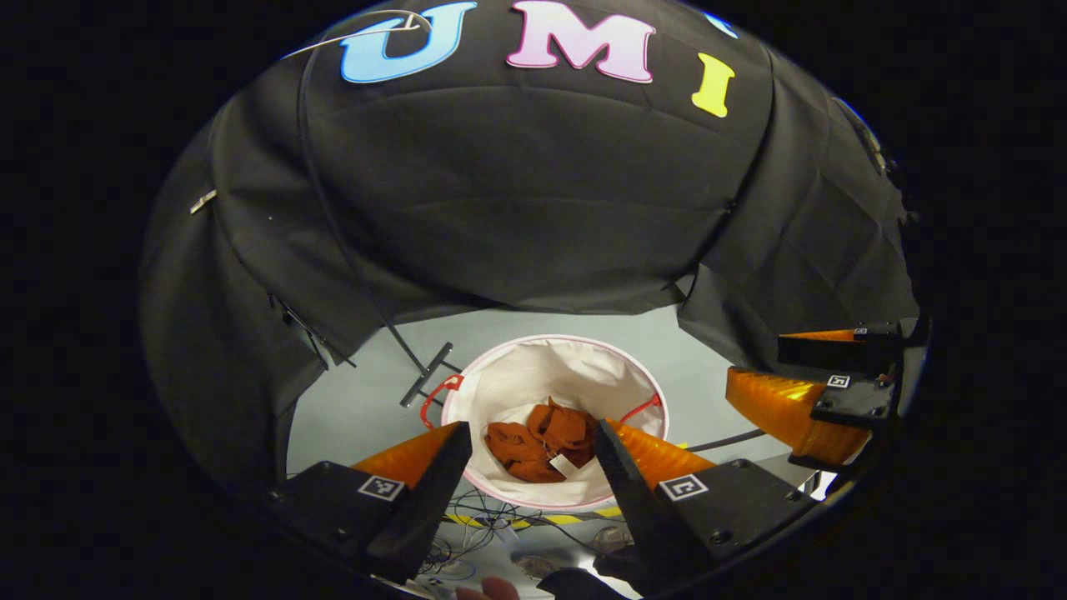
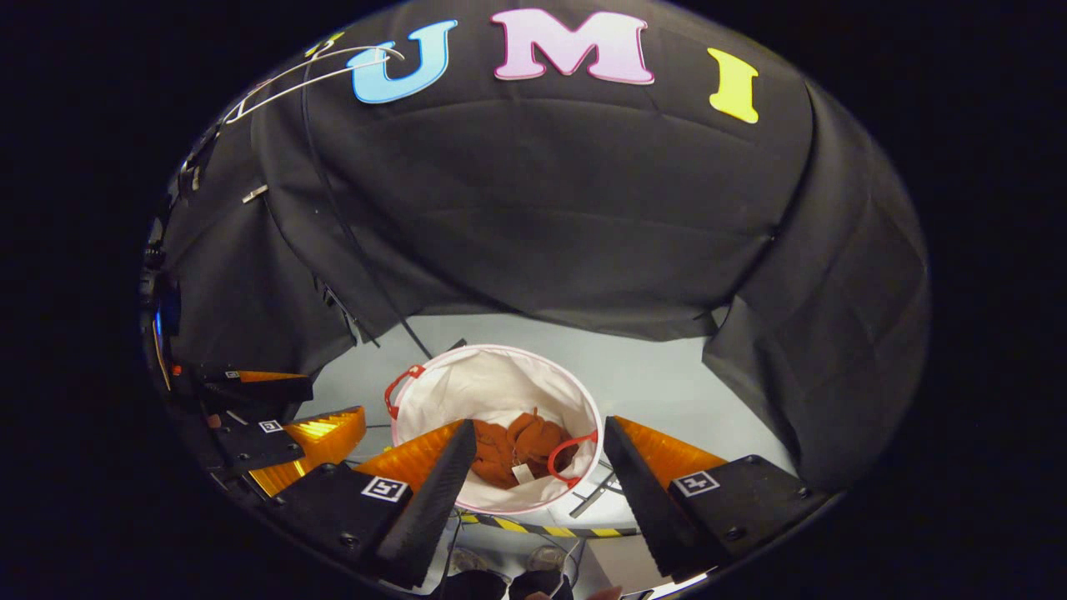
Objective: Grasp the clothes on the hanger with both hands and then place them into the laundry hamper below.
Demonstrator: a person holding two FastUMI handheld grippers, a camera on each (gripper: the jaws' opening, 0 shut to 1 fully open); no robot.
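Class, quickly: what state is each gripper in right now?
Left gripper: open, holding nothing.
Right gripper: open, holding nothing; rust-orange crumpled garment lies in white fabric hamper.

The hamper [image 1: 508, 383] looks like soft white cloth, matt, with a thin pink rim and glossy red plastic-looking handles [image 2: 398, 390]. The clothes [image 1: 542, 442] inside are a rust-orange knit-ish fabric, crumpled and matt, with a little white paper tag [image 1: 563, 465]. The floor [image 1: 358, 408] is smooth pale grey with a slight sheen. The hanger [image 2: 308, 75] up top is thin shiny wire, metal by the look of it.
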